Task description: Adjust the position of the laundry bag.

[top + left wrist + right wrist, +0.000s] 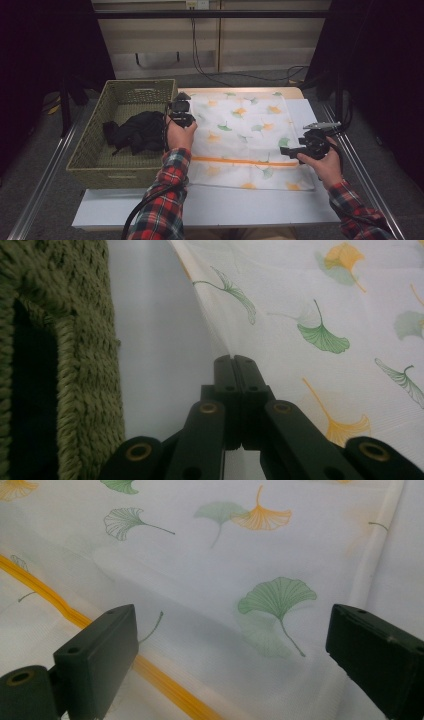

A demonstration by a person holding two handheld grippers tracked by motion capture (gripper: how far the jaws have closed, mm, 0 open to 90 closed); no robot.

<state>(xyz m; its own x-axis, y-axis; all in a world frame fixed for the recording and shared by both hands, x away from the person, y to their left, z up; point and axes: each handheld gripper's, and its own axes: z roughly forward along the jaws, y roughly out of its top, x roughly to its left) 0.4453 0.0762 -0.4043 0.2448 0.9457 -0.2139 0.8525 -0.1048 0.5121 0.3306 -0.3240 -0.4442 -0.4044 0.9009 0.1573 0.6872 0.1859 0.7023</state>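
A white mesh cloth (245, 135) printed with green and orange ginkgo leaves lies flat on the table, an orange zip line (240, 161) running across its near part. My left gripper (184, 120) sits at the cloth's left edge beside the basket. In the left gripper view its jaws (233, 360) are shut together on the cloth's edge (325, 305), which rises thin from their tips. My right gripper (287, 150) hovers at the cloth's right side, pointing left. In the right gripper view it (232, 625) stands open over the cloth (200, 555), close to the orange zip line (75, 612).
A green woven basket (80, 160) stands left of the cloth with a black garment (137, 131) in it; its wall (90, 365) is close beside the left jaws. A white board (210, 205) covers the table. Metal rails run along both sides.
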